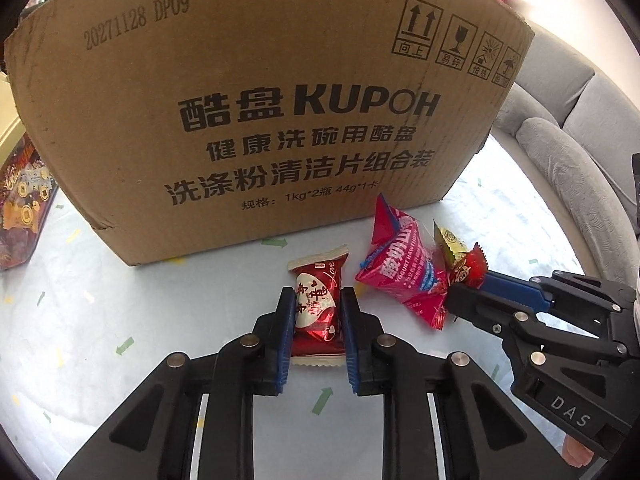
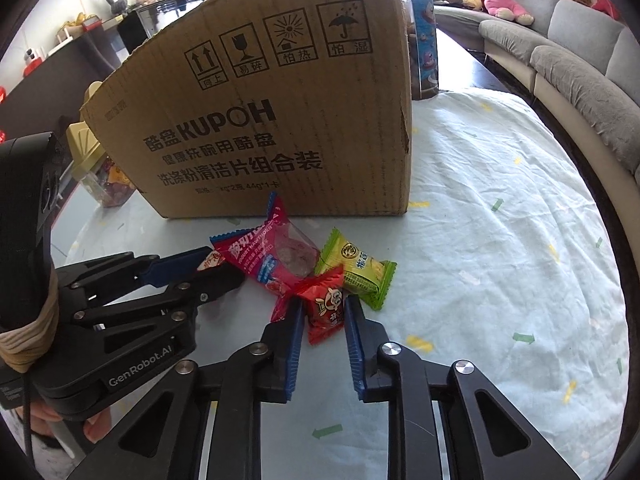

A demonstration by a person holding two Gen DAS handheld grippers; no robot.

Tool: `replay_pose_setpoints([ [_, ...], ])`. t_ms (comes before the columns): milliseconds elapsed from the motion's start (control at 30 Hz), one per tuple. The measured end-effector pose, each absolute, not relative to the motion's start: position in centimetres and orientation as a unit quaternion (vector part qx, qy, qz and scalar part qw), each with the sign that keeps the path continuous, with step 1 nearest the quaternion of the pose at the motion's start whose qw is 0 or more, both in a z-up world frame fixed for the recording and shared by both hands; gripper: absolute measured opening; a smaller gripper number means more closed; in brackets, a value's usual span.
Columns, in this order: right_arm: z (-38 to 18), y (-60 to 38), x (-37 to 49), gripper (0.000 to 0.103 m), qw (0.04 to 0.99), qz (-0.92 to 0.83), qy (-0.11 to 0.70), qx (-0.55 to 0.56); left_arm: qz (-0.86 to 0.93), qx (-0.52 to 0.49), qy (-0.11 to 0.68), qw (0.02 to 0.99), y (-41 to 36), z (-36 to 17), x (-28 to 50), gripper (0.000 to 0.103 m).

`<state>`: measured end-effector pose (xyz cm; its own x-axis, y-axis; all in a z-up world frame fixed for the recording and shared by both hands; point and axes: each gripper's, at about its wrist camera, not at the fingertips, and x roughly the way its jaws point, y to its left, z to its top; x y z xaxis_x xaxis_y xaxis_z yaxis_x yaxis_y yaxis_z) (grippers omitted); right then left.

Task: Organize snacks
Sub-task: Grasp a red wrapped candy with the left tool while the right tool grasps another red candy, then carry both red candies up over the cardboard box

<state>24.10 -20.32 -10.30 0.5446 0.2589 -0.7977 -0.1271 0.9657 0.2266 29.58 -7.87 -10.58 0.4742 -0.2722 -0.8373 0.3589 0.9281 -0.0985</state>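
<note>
Blue-padded fingers [image 1: 285,320] of the left gripper [image 1: 316,320] clamp a dark red candy [image 1: 316,304] from both sides; the candy lies flat on the desk [image 1: 120,300], which is covered by a pale cloth with small arrow marks. Beside it, the right gripper [image 2: 323,312] is closed on a small red packet [image 2: 326,306], its pads pressing the wrapper's sides. A pink snack bag [image 2: 276,256] lies touching the red packet, and a green packet [image 2: 360,270] rests just beside both, on the right in the right wrist view. Behind all the snacks stands a brown box [image 1: 260,100] printed KUPOH, near them on the desk. A grey sofa [image 2: 580,72] curves along the desk's far right edge, with plush toys [image 2: 500,4] on it.
</note>
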Motion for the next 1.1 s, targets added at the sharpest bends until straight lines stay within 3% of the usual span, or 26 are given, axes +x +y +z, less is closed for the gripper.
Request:
replay_pose_setpoints([
  [633,-6.3,-19.5,21.3,0.019,0.897,0.110,0.424,0.057,-0.178,0.037,0.432,0.883,-7.5,-6.1,25.5,0.022],
  [1100,-0.8,-18.6,19.3,0.019,0.925,0.121,0.357,0.053,-0.178,0.032,0.344,0.921,-5.8,0.6,22.5,0.022],
])
